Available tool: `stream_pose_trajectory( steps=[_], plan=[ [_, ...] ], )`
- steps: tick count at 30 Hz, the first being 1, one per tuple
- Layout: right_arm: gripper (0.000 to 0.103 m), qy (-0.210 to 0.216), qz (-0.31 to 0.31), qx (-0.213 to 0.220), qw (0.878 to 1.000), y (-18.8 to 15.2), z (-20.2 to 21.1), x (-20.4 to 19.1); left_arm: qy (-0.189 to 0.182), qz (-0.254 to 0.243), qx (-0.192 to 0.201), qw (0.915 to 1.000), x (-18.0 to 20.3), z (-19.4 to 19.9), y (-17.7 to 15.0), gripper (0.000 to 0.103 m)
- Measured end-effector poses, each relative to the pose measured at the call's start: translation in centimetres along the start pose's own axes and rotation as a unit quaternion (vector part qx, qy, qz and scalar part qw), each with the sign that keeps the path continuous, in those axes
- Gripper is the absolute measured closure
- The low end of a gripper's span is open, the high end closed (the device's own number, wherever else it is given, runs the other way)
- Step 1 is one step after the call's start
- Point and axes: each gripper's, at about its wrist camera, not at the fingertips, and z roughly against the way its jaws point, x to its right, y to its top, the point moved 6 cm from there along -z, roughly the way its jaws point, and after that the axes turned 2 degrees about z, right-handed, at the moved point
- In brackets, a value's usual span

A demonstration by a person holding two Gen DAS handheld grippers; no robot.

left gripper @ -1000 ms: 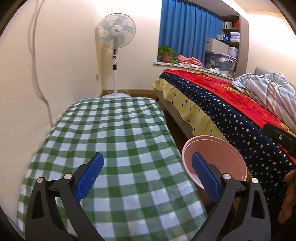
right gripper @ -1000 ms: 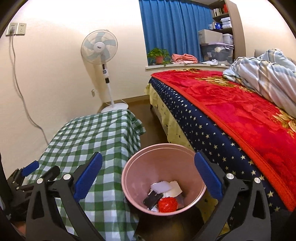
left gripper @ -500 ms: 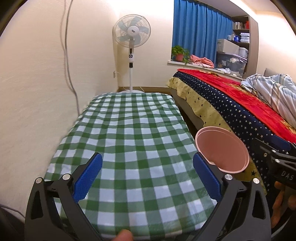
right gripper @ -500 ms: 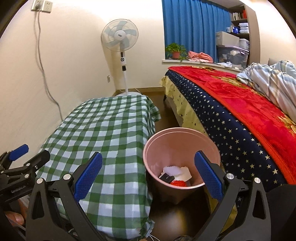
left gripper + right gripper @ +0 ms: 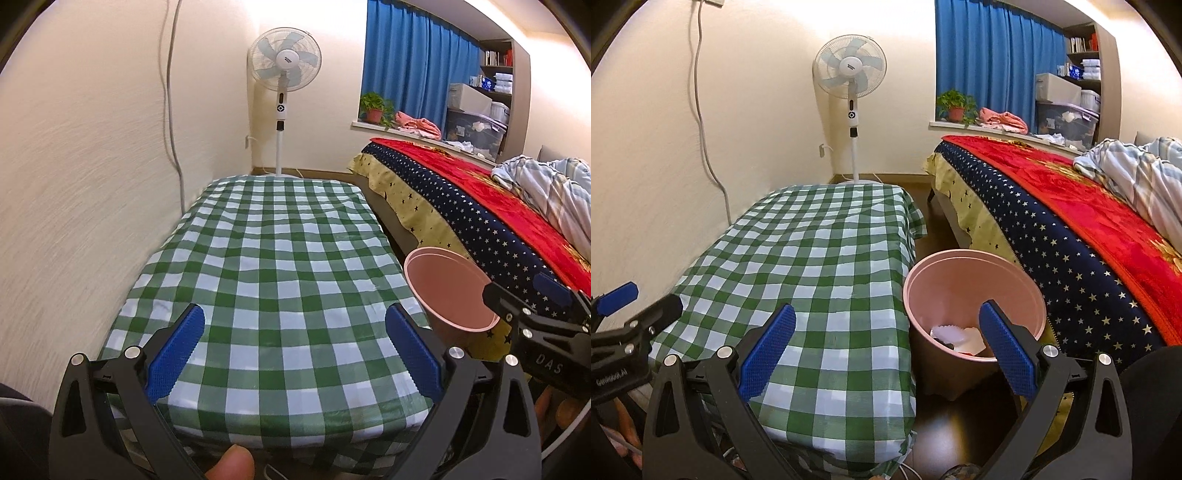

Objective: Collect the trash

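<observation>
Left gripper is hovering over the near end of the counter, which is wearing a green-and-white checked cloth; its blue fingers are spread wide, gripping nothing. Right gripper is hanging above the near right corner of the counter, fingers also wide apart and holding nothing. The pink trash bin is sitting on the floor in the gap between the counter and the bed, just beside the cloth edge. Trash is lying at the bin's bottom: white crumpled pieces, something dark, a bit of red. A standing fan is standing past the counter's far end against the wall.
</observation>
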Motion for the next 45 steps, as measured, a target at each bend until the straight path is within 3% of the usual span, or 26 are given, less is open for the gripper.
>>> stream_pose_trajectory(
  steps=[8,45],
  plan=[
    [0.005,-0.003,0.007,0.002,1.000,0.0,-0.1,-0.9,0.006,0.022,0.000,0.9997,-0.8,0.1,-0.7,0.008],
    [0.005,-0.011,-0.001,-0.003,1.000,-0.2,-0.9,-0.1,0.022,0.033,0.012,0.9991,-0.6,-0.4,-1.1,0.008]
  ],
)
